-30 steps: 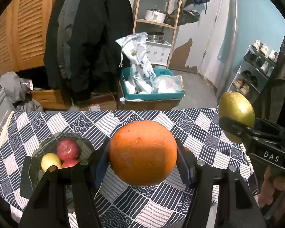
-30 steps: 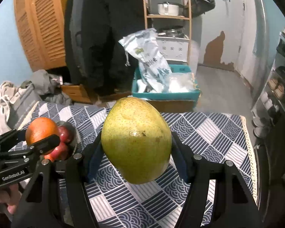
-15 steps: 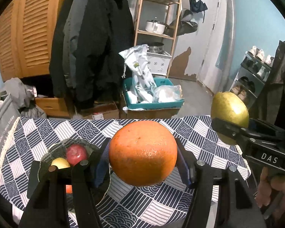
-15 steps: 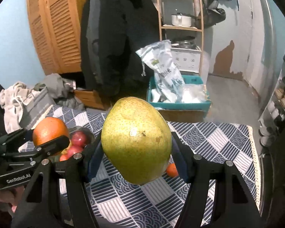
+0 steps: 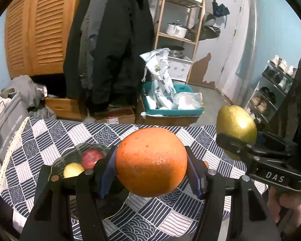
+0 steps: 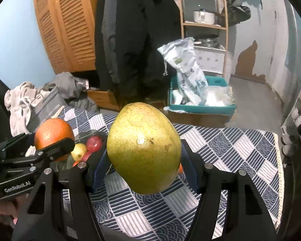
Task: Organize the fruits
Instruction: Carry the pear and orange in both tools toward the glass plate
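Observation:
My left gripper is shut on a large orange and holds it above the table. My right gripper is shut on a green-yellow pear, also held in the air; the pear shows at the right of the left wrist view. A dark glass bowl on the table's left holds a red apple and a yellow fruit. The bowl also shows in the right wrist view. A small orange fruit peeks out behind the pear.
The table wears a blue and white patterned cloth. Beyond its far edge are a teal crate with bags, hanging coats, a wooden shelf and a shoe rack at the right.
Both grippers have lifted and tilted up with their fruits, so the table and bowl sit lower in view. A small orange fruit has come into sight behind the pear.

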A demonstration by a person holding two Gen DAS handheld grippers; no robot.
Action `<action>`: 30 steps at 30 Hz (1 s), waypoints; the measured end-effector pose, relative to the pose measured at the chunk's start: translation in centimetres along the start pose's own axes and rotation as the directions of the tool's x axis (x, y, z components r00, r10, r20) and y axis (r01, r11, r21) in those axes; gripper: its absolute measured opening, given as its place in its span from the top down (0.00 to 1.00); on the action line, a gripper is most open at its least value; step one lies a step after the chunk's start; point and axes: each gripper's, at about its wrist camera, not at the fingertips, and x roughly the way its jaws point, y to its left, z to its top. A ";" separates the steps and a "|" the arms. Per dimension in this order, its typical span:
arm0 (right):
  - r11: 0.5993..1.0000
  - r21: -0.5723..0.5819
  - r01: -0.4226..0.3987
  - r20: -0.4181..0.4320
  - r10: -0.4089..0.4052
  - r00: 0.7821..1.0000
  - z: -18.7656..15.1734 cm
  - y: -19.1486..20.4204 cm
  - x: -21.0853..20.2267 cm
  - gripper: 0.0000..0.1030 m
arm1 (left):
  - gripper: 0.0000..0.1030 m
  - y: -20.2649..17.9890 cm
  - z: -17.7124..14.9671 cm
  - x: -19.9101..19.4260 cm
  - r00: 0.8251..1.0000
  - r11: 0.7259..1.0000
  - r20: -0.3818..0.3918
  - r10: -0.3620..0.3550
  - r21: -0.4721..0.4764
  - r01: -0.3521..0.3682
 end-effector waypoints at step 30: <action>0.988 -0.075 -0.136 -0.207 0.118 0.971 -0.7 10.1 12.7 0.36 | 0.37 13.8 -4.9 4.8 0.962 0.956 -0.204 0.179 -0.193 -0.219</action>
